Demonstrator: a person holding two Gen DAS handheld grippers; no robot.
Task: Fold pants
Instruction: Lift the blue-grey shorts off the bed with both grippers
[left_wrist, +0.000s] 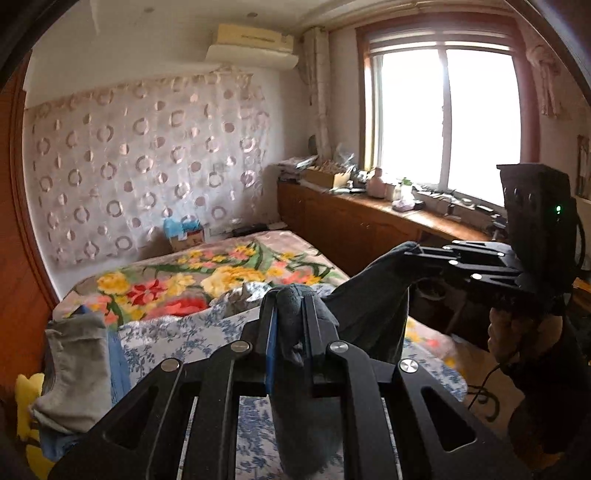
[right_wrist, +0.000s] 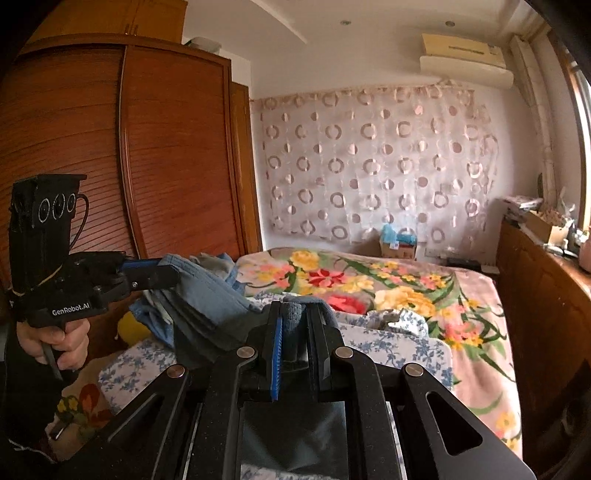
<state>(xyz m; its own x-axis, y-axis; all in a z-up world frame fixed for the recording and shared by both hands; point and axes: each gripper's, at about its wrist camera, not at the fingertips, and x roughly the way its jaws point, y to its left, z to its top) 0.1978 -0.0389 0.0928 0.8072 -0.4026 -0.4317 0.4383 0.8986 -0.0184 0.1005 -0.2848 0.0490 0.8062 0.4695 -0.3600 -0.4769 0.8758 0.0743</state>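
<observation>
Dark grey-blue pants (left_wrist: 369, 299) hang in the air above the bed, stretched between my two grippers. My left gripper (left_wrist: 290, 299) is shut on a bunched edge of the fabric, which pokes up between its fingers. To its right, my right gripper (left_wrist: 410, 252) pinches the other end at about the same height. In the right wrist view my right gripper (right_wrist: 293, 310) is shut on a fold of the pants (right_wrist: 207, 299), and my left gripper (right_wrist: 173, 272) grips them at the left, held by a hand (right_wrist: 59, 343). The lower pants hang out of sight.
Below lies a bed with a floral blanket (left_wrist: 192, 273) and a blue-flowered sheet (right_wrist: 388, 343). A grey garment (left_wrist: 77, 365) and other clothes are piled at the left. A wooden wardrobe (right_wrist: 166, 155) stands left; a cluttered cabinet (left_wrist: 354, 225) runs under the window.
</observation>
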